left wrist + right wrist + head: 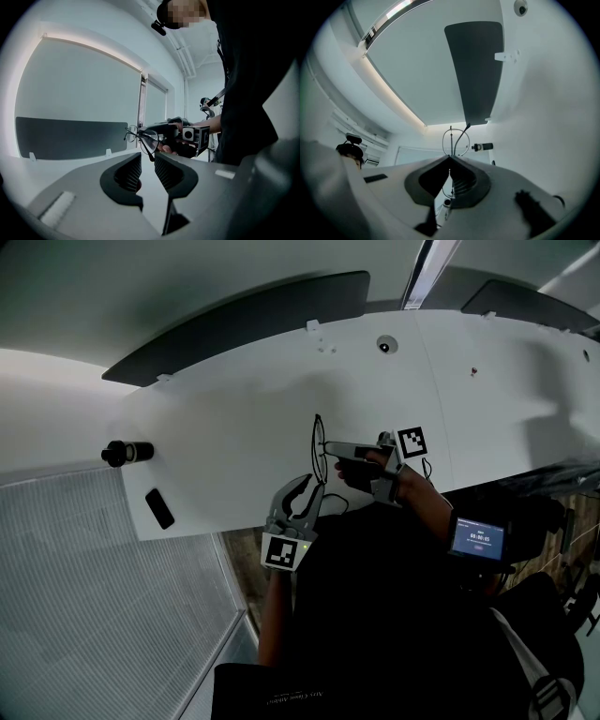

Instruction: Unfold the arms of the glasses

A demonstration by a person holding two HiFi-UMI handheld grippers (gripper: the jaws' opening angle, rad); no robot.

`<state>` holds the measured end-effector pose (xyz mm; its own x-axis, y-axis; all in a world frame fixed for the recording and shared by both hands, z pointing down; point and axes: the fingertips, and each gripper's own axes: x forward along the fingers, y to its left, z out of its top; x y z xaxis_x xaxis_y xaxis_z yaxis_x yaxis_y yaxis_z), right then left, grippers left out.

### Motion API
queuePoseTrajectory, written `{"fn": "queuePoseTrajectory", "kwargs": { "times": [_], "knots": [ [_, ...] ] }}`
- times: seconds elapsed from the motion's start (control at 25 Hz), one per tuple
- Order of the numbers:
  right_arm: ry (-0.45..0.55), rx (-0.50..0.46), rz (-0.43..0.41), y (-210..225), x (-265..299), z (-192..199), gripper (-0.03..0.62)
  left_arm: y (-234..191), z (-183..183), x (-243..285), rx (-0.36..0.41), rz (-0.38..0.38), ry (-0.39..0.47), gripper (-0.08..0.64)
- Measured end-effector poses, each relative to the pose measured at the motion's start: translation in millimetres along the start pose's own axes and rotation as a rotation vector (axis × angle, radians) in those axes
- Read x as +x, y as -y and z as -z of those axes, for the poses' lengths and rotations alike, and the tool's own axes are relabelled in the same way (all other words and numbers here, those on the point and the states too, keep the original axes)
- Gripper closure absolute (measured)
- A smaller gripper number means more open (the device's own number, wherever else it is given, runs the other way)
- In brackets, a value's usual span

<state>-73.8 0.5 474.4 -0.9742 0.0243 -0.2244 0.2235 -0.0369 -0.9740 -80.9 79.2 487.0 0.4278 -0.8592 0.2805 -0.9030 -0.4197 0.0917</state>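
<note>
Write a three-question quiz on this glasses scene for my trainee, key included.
1. True or false: the jaws of the left hand-held gripper stand apart.
2. Multiple choice: the right hand-held gripper is A) open and empty; B) shut on the glasses; C) shut on a pen.
3. Fill in: the flat black object lies on the white ____.
Key: 1 true; 2 B; 3 table.
</note>
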Motion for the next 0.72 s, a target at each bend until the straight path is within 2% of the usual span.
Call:
{"fn": "queuePoseTrajectory", "kwargs": {
  "times": [0.72],
  "knots": [
    [-0.026, -0.016, 0.015, 3.8, 1.0, 4.8, 0.581, -12.8, 3.8, -8.9, -0.009, -0.025, 0.01, 0.517]
  ]
}}
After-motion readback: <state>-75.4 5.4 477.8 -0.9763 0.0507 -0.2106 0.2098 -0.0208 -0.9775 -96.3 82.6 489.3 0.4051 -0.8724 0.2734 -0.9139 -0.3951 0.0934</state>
